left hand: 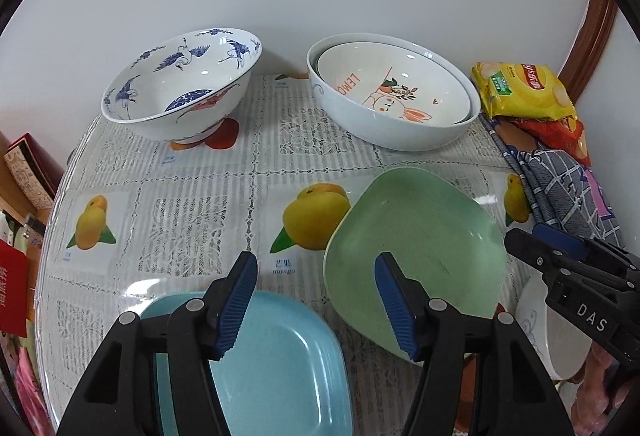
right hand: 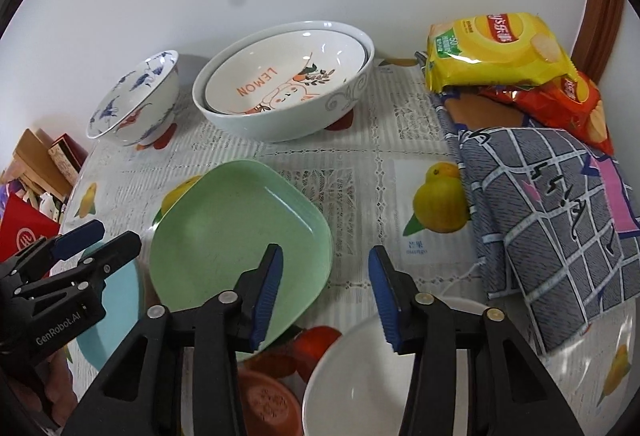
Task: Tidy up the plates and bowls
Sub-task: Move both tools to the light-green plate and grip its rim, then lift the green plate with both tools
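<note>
Green plate (left hand: 416, 236): flat on worktop (left hand: 200, 176), between both tools. Blue plate (left hand: 272, 364): beneath left tool (left hand: 316, 304), jaws parted, empty. White bowl (right hand: 360, 368): beneath right tool (right hand: 326, 296), jaws parted, empty. Crane-pattern bowl (left hand: 180, 84) and nested lemon bowls (left hand: 392, 92): far edge, near wall. Snack bags (right hand: 496, 52), checked cloth (right hand: 552, 204): right side.

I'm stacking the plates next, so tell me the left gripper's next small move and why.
Probably lower the left gripper onto the near rim of the blue plate and close. Its jaws stand open with nothing between them, right above that plate, and the green plate lies just beside it as a likely place to stack.
</note>
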Tool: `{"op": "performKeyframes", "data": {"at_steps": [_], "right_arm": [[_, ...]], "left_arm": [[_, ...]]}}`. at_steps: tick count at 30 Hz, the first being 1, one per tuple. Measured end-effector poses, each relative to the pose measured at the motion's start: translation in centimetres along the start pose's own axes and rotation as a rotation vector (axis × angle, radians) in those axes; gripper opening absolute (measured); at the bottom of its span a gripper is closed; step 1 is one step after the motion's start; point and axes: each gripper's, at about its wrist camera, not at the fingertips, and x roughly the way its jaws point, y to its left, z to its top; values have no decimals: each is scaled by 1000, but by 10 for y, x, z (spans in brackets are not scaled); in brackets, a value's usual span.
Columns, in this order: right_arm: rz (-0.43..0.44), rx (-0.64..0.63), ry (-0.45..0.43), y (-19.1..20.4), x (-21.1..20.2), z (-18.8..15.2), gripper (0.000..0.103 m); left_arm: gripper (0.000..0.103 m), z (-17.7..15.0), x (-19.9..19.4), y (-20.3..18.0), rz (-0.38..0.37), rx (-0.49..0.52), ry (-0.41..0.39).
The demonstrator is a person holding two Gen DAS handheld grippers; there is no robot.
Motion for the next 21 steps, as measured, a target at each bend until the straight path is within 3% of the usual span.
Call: {"op": "performKeyframes", "data": {"at_steps": [5, 13, 21], "right_arm": [[-13, -22, 28, 5, 15, 5, 41], [-25, -37, 67, 9, 32, 10, 27], [-49, -38, 115, 10, 51, 12, 16]], "left_arm": [[50, 3, 12, -3, -16, 11, 10], [27, 5, 34, -5, -39, 12, 51], [19, 6, 49, -8, -44, 27, 73]]}}
